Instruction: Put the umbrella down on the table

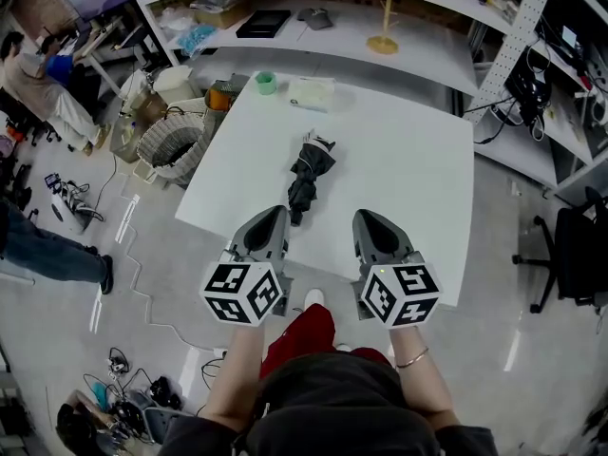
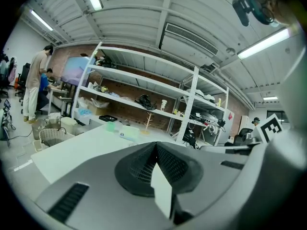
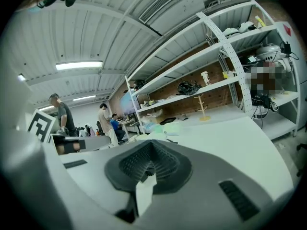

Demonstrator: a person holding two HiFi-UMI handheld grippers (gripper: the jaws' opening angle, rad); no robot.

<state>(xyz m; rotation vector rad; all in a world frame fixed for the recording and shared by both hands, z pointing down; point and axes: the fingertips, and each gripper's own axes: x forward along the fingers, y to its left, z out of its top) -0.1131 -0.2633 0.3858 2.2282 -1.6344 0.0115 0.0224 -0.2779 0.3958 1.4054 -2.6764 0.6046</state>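
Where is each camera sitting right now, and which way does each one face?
Head view: on the person's head, looking steeply down at the white table and the folded black umbrella lying on it; both forearms, the left gripper and the right gripper show.
Left gripper view: on the left gripper, looking along its shut jaws across the table toward the white shelving.
Right gripper view: on the right gripper, along its shut jaws toward the same shelving.
Shared: all three show the table and the wooden stand on the shelf.

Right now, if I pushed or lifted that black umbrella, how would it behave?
The umbrella looks loosely folded and rumpled, so its fabric would probably sag when lifted. Lying flat on the table, it seems unlikely to tip, and its uneven folds should stop it rolling far.
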